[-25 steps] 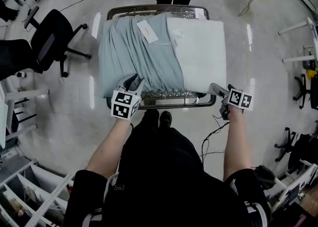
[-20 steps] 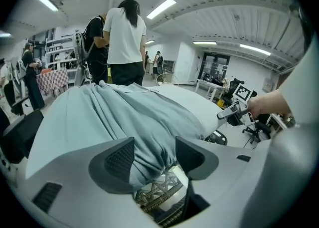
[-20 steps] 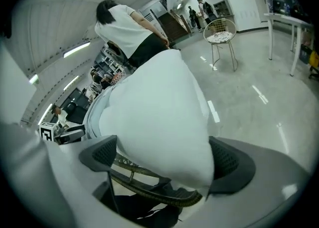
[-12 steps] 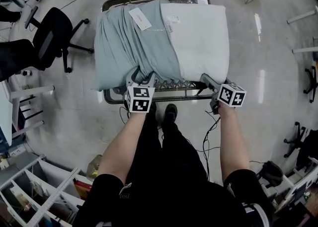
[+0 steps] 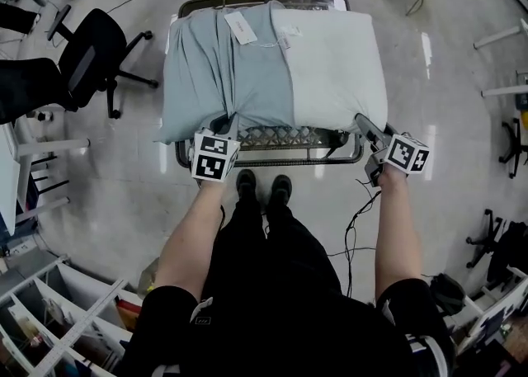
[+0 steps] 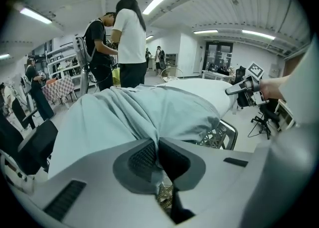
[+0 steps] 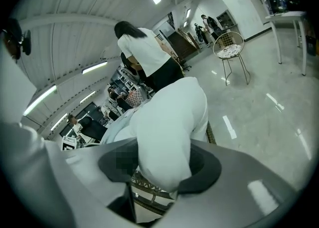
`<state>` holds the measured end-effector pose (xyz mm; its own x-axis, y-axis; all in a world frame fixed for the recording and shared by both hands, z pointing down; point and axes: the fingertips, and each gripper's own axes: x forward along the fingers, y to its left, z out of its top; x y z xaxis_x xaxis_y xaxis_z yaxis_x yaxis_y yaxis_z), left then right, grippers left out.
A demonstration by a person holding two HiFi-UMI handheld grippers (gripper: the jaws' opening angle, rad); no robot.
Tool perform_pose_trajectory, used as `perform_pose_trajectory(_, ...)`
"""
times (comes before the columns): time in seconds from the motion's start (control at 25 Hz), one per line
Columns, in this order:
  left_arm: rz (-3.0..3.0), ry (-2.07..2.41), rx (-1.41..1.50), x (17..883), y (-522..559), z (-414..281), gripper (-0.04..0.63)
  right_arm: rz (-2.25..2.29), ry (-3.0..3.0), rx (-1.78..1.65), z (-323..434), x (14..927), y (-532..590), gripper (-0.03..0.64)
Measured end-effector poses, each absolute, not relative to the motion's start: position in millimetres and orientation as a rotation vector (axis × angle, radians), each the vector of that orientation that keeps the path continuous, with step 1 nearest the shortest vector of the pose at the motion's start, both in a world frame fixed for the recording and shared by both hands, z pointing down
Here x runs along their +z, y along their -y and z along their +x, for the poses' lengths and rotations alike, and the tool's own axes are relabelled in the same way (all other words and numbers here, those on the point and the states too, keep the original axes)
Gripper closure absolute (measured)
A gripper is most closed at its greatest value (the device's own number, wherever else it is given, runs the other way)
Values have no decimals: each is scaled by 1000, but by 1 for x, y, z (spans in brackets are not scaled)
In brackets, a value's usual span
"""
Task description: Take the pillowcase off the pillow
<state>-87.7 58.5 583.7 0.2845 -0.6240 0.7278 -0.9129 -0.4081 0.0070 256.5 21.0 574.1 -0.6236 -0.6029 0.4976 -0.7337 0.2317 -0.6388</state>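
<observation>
Bunching in folds, blue-grey pillowcase (image 5: pixel 219 78) half on, white pillow (image 5: pixel 334 62) end bare

The left gripper (image 6: pixel 158 153) has its jaws pressed together on a pinched fold of the grey-blue pillowcase (image 6: pixel 114 117) at the near edge of the wire-mesh trolley (image 6: pixel 223 134). The cloth bunches over the white pillow (image 6: pixel 209 92), whose bare end lies to the right. Two people (image 6: pixel 130 42) stand beyond the far edge.
</observation>
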Motion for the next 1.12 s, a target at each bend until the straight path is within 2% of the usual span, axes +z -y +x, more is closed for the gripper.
perform_pose_trajectory(0.36,2069,1386,916,583,-75,-163,583,1252,2315,1359,269,581,-19,408)
perform_pose_trajectory(0.56,2088,1355,888,595,-73,-160,578,1260,2293,1385,266,590,-19,410)
perform_pose_trajectory(0.76,2185,1453,833,577,-88,-156,465,1286,2241,1376,266,596,-19,405)
perform_pose_trajectory(0.92,2059,1581,780,578,-98,-194,458,1331,2204,1388,268,600,-20,396)
perform_pose_trajectory(0.96,2018,1587,788,586,-100,-204,435,1342,2194,1391,269,602,-21,394)
perform_pose_trajectory(1.0,1990,1586,799,593,-101,-211,384,1353,2183,1394,269,603,-22,393)
perform_pose_trajectory(1.12,1979,1574,822,605,-98,-218,370,1386,2151,1399,268,606,-23,391)
